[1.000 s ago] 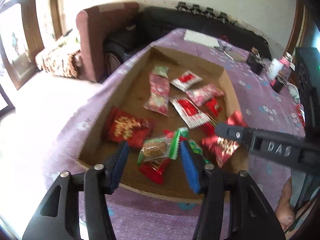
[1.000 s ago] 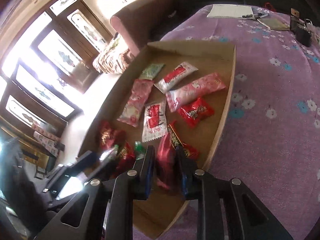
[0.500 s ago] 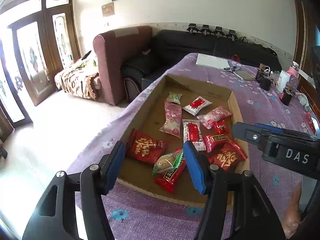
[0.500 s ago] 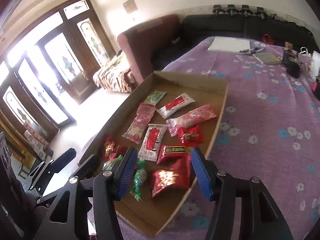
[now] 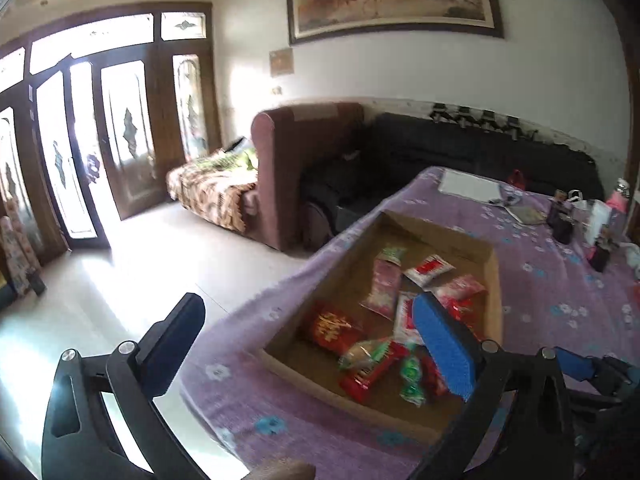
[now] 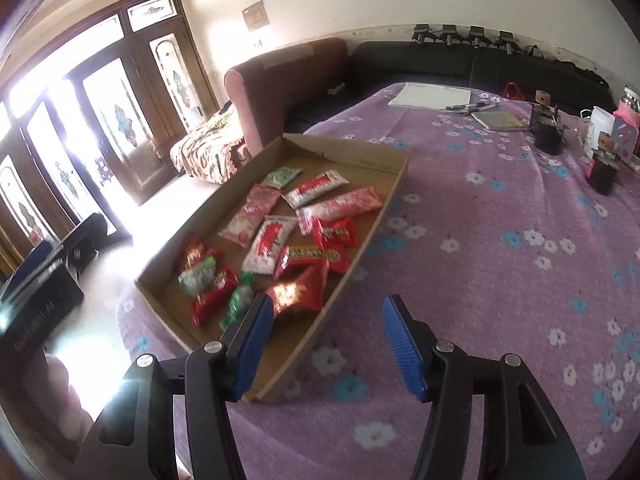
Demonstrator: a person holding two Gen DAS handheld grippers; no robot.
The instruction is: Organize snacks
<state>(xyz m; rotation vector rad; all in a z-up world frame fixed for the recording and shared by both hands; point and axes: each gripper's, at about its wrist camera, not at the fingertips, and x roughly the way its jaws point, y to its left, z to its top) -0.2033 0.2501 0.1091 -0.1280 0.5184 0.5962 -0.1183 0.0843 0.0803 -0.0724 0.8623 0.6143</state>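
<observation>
Two black cups (image 6: 548, 136) stand well beyond the snack tray (image 6: 360, 160).

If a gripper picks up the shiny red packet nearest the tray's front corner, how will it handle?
The shiny red packet looks puffy, so it will probably crumple and flop. Its glossy foil may slide between fingers. It seems light; lying flat in the cardboard tray, it should scoot rather than roll.

Both wrist views high, oblique; share snack box (image 5: 494, 264).

both tongs gape wide, gripping nothing: left tongs (image 5: 308, 340) raised high, right tongs (image 6: 328, 344) held level.
</observation>
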